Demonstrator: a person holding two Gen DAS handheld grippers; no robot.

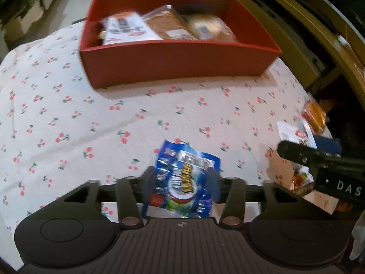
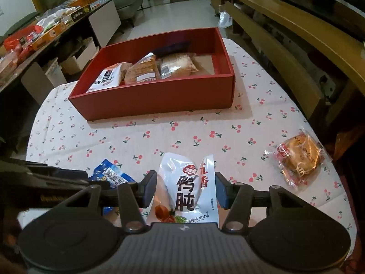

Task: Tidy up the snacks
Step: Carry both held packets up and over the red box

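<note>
My left gripper (image 1: pixel 181 183) is shut on a blue snack packet (image 1: pixel 186 182) and holds it near the table's front edge. The packet also shows in the right wrist view (image 2: pixel 111 174). My right gripper (image 2: pixel 186 190) is shut on a white snack packet (image 2: pixel 190 187) with black Chinese lettering, just right of the left gripper. A red box (image 2: pixel 159 96) stands at the far side of the table and holds several wrapped snacks (image 2: pixel 141 70); it also shows in the left wrist view (image 1: pixel 178 61). A wrapped orange pastry (image 2: pixel 301 157) lies on the cloth at the right.
The table wears a white cloth with cherry print (image 2: pixel 136 141). A wooden bench or cabinet (image 2: pixel 296 36) runs along the right side. A cluttered dark table (image 2: pixel 34 36) stands at the far left, with floor between.
</note>
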